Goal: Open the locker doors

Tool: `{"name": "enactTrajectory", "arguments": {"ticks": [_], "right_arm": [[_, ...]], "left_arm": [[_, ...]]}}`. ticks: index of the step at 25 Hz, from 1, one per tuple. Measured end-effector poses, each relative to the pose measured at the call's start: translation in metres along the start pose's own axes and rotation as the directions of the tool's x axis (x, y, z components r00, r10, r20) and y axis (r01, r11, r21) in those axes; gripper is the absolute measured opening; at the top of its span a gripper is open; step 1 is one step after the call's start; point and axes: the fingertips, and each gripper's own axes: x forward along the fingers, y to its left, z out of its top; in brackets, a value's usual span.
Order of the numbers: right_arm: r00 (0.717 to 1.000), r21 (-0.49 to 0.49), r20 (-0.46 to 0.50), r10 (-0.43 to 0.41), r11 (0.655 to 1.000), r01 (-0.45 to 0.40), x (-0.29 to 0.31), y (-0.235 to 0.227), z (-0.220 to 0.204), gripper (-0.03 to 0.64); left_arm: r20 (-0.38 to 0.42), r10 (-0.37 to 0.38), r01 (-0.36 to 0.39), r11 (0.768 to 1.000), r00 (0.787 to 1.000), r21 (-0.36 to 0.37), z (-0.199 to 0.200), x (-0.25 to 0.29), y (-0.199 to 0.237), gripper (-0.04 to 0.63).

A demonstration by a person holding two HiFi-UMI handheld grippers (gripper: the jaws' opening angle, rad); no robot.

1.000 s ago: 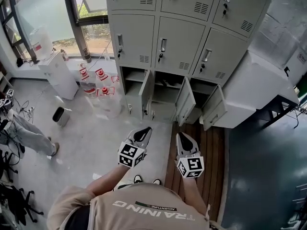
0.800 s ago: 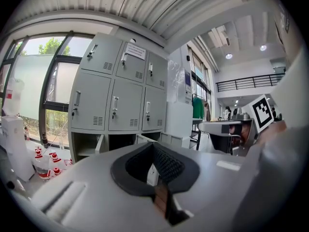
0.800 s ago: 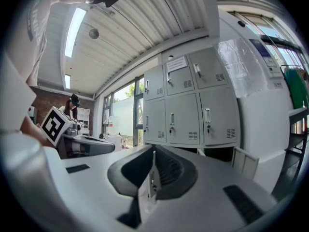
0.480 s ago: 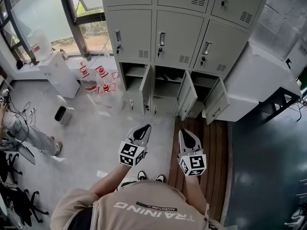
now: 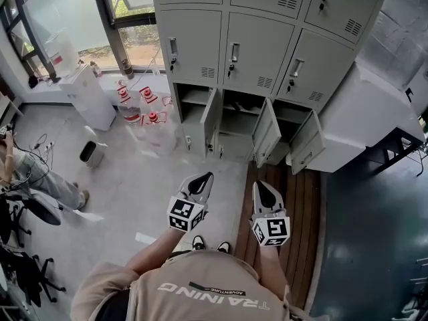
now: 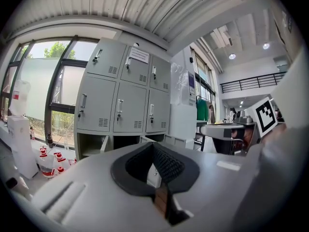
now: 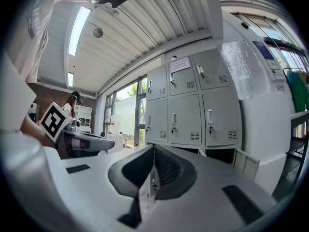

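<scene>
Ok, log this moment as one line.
bottom locker doors open | middle row doors shut | left gripper shut, empty | right gripper shut, empty

I've got pale grey lockers point(image 5: 257, 52), red & white items point(image 5: 144, 105) nearby, brown plank strip point(image 5: 294, 199). Left gripper point(image 5: 202, 179) & right gripper point(image 5: 261, 187): white, black pads, b/w square-patterned cubes.

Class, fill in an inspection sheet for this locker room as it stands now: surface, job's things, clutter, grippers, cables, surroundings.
Surface: pale grey floor, wooden plank strip before the lockers.
Job's things: grey metal locker cabinet; three bottom-row doors open, rows above closed.
Clutter: red-and-white objects, small grey bin.
Grippers: left gripper and right gripper both shut, empty, short of lockers.
Cables: loose wires on floor, left.
Surroundings: large window, person's leg at left.
</scene>
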Motion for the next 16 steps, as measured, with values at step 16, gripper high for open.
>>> {"name": "enactTrajectory", "arguments": {"ticks": [16], "right_arm": [[0.999, 0.005, -0.022, 0.048, 0.999, -0.048, 0.006, 0.016, -0.015, 0.012]], "left_arm": [[-0.007, 0.012, -0.012, 1.000, 1.000, -0.003, -0.010, -0.013, 0.004, 0.006]]}}
